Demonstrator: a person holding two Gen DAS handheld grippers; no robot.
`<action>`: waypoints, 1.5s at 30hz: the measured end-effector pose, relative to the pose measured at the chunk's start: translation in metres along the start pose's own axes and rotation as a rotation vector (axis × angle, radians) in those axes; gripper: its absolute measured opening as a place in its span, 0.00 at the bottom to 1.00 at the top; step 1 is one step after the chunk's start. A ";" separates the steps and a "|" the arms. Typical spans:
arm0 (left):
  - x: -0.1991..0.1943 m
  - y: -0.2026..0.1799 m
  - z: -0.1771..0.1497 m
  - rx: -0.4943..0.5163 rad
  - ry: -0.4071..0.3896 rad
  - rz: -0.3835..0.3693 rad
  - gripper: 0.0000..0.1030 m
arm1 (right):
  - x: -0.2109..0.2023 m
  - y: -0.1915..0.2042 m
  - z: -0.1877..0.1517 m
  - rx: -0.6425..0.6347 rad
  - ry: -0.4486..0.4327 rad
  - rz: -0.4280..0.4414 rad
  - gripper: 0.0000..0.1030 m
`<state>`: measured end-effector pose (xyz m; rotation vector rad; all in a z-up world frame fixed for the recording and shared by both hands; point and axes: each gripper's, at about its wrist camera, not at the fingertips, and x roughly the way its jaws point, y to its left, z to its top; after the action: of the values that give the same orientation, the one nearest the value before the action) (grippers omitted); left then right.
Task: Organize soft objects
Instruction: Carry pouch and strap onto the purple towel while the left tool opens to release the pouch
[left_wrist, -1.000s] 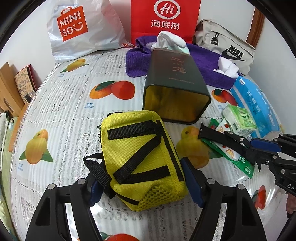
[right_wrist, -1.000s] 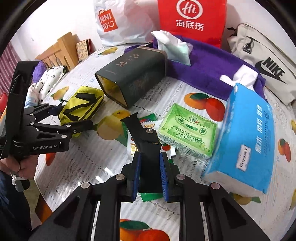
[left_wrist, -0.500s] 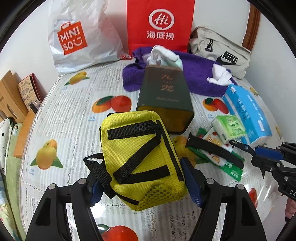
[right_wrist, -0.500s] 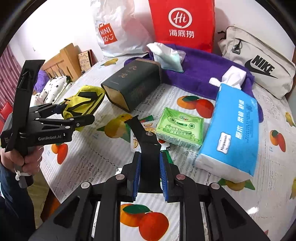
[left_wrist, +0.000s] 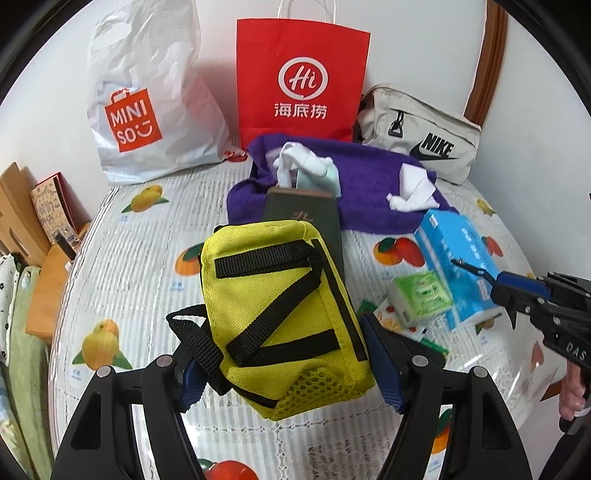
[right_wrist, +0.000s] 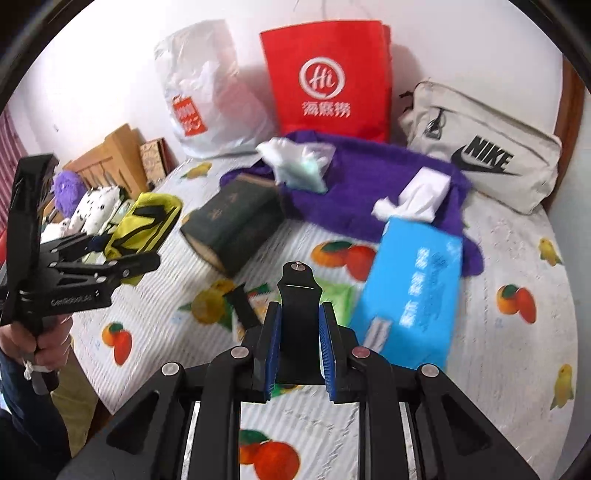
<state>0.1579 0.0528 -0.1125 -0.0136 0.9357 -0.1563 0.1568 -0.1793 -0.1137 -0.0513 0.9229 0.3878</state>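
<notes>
A yellow pouch (left_wrist: 280, 314) with black straps hangs clear of the fruit-print table (left_wrist: 147, 258), and my left gripper (left_wrist: 288, 373) is shut on its two sides. It shows again at the left in the right wrist view, yellow pouch (right_wrist: 147, 221) in the left gripper (right_wrist: 122, 251). My right gripper (right_wrist: 300, 332) is shut on a black strap (right_wrist: 299, 306) with a metal stud at its tip, held above the table. The right gripper (left_wrist: 480, 275) enters the left wrist view from the right edge, over the tissue packs.
A dark green box (left_wrist: 317, 218) lies on its side behind the pouch, against a purple towel (left_wrist: 369, 173) with white cloths (left_wrist: 306, 166). A blue tissue pack (right_wrist: 410, 291) and green tissue pack (left_wrist: 421, 295) lie right. Along the wall: Miniso bag (left_wrist: 147, 103), red paper bag (left_wrist: 301, 77), Nike pouch (left_wrist: 421, 136).
Both grippers have risen. The yellow pouch has come up off the table with the left one, and the black strap has lifted off the packets with the right one.
</notes>
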 end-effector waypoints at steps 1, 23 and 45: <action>-0.001 0.000 0.005 0.000 -0.003 -0.004 0.70 | -0.001 -0.003 0.004 0.004 -0.006 -0.005 0.20; 0.031 -0.013 0.104 0.034 -0.041 -0.006 0.70 | 0.027 -0.068 0.095 0.083 -0.094 -0.032 0.20; 0.139 -0.050 0.190 0.042 0.079 -0.149 0.70 | 0.121 -0.110 0.165 0.093 -0.021 -0.029 0.20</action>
<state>0.3851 -0.0263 -0.1067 -0.0388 1.0098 -0.3166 0.3866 -0.2110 -0.1222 0.0246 0.9171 0.3174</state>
